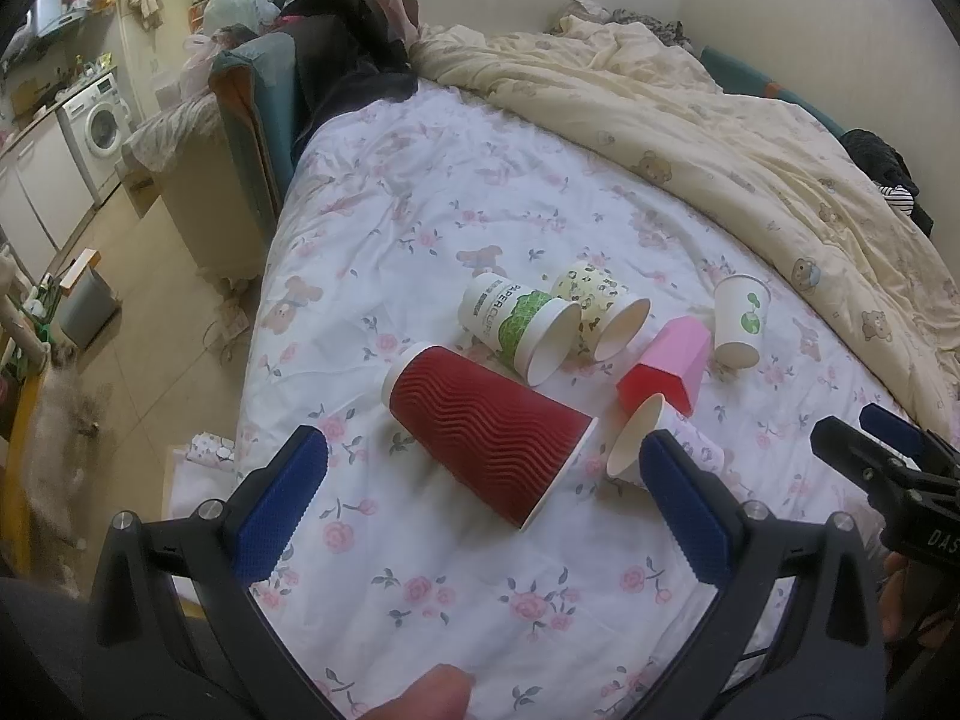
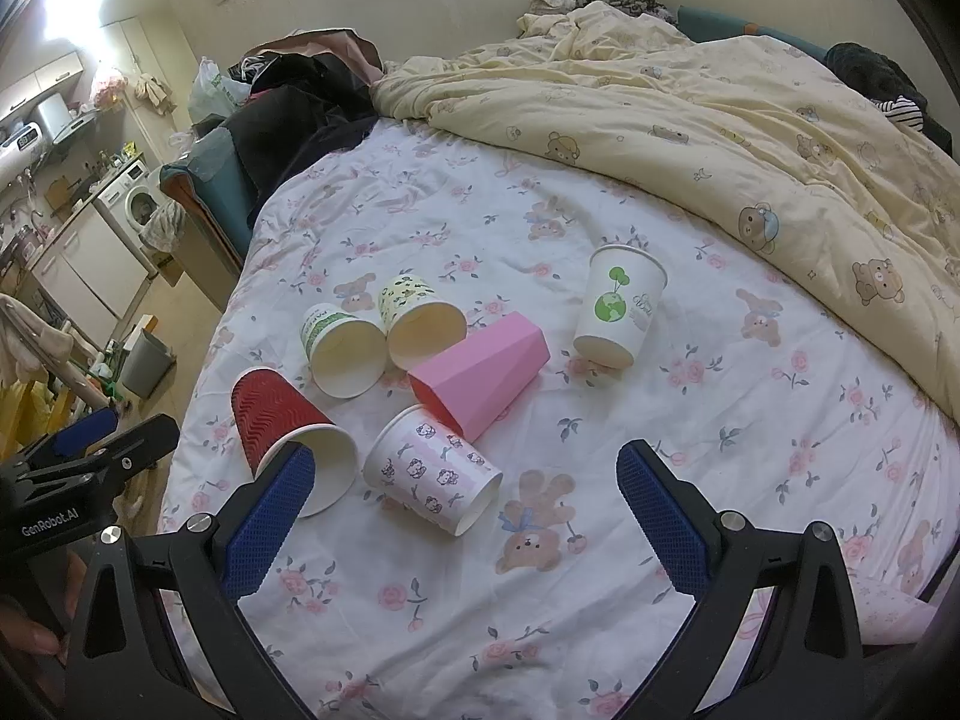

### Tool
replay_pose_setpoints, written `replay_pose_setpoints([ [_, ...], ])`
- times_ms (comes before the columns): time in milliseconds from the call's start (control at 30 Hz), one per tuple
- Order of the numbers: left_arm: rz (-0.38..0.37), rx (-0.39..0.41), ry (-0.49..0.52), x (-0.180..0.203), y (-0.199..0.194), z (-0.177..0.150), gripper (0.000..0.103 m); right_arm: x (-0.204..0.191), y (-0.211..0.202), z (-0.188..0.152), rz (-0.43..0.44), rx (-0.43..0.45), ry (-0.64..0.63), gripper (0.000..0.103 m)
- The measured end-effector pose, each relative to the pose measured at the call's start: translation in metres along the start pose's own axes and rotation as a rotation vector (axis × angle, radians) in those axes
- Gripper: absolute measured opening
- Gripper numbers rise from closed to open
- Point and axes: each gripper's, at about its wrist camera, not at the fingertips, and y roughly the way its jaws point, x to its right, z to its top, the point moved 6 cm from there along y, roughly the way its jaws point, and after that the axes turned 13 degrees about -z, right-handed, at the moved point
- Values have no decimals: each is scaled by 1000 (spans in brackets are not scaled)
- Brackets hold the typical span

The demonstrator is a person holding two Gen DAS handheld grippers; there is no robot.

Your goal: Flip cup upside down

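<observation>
Several cups lie on the floral bed sheet. A red ribbed cup lies on its side, just beyond my open left gripper. A white cup with pink animal prints lies on its side ahead of my open right gripper. A pink faceted cup, a green-print paper cup and a yellow patterned cup also lie tipped. A white cup with a globe print leans on the sheet. Both grippers are empty.
A cream bear-print quilt is bunched across the back and right of the bed. Dark clothes pile at the far left corner. The bed's left edge drops to a tiled floor with a grey bin and a washing machine.
</observation>
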Motion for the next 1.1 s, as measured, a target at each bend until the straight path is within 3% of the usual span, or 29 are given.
replay_pose_setpoints([
  [1100, -14, 7, -12, -3, 2, -1, 103, 0, 1, 0, 4, -4, 2, 103],
])
